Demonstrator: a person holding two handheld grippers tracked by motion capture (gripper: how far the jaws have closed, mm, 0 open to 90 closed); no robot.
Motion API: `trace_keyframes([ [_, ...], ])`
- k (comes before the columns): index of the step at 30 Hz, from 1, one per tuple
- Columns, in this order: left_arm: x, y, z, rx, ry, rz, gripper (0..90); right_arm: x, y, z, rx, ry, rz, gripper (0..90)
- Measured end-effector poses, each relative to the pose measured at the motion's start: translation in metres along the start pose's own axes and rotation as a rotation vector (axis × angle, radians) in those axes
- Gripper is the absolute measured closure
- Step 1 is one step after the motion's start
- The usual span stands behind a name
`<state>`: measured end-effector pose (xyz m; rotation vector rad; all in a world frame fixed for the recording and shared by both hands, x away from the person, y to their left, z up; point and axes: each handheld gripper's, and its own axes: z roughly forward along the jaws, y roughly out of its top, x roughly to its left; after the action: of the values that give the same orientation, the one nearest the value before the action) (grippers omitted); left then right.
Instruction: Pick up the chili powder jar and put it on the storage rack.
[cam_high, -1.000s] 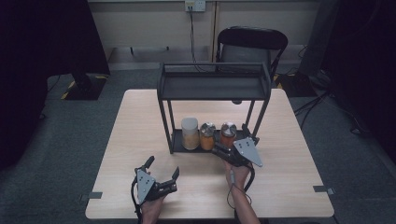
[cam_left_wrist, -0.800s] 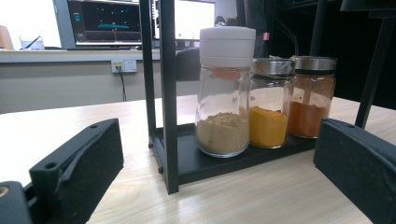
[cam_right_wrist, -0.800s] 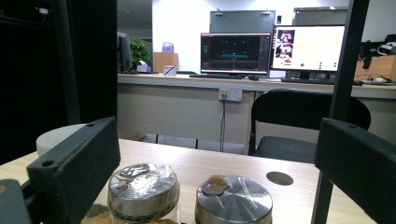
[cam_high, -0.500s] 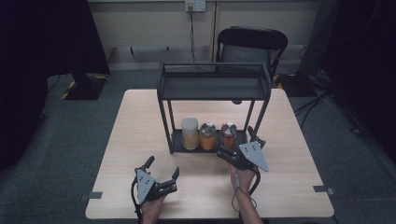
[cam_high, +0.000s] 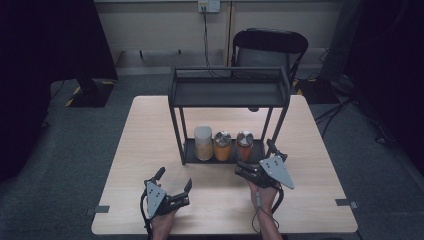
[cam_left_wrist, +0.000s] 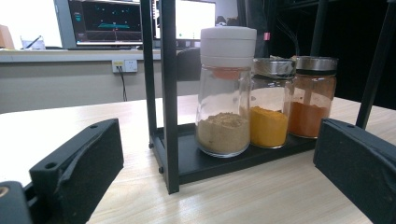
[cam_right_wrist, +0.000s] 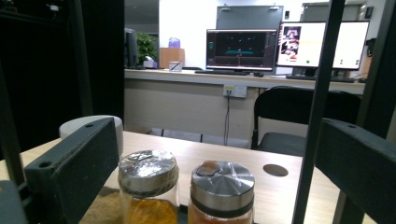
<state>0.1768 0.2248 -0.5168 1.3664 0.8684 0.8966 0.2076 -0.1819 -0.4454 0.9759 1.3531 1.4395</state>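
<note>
Standing wide apart and empty, the jaws of the right gripper (cam_high: 252, 169) point at the front edge of the black rack (cam_high: 229, 92), just before the jar of orange-red powder (cam_high: 244, 145); in the right gripper view the steel lids of this jar and of the jar of yellow powder (cam_high: 222, 145) sit low between the two jaws, not touched by them. The jaws of the left gripper (cam_high: 175, 186) are also open and hold nothing, resting on the worktop (cam_high: 150, 130) nearer the person, well apart from the rack. The three jars stand upright in one row on the bottom tray of the rack, the white-capped jar (cam_left_wrist: 225, 88) of tan powder at the left, the yellow one in the middle, very close to each other. I judge that these are glass jars, so stiff, smooth and breakable, and moderately heavy with powder. The glass body below the lid seems the best place to take hold, because the lid is slippery metal. The rack post (cam_right_wrist: 319, 107) beside the orange-red jar leaves little room for a jaw. Behind the worktop stands a black chair (cam_high: 270, 47).
</note>
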Motion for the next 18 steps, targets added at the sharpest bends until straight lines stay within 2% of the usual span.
trace_keyframes([
  [9,0.000,0.000,0.000,0.000,0.000,-0.002,1.0,-0.007,0.000,-0.008,0.010,0.012,0.031,0.0],
  [13,0.000,0.000,0.000,0.000,0.000,-0.002,1.0,-0.005,-0.001,-0.013,0.011,0.001,0.023,0.0],
  [18,0.000,0.000,0.000,0.000,0.000,-0.002,1.0,-0.007,-0.003,-0.020,0.015,0.010,0.032,0.0],
])
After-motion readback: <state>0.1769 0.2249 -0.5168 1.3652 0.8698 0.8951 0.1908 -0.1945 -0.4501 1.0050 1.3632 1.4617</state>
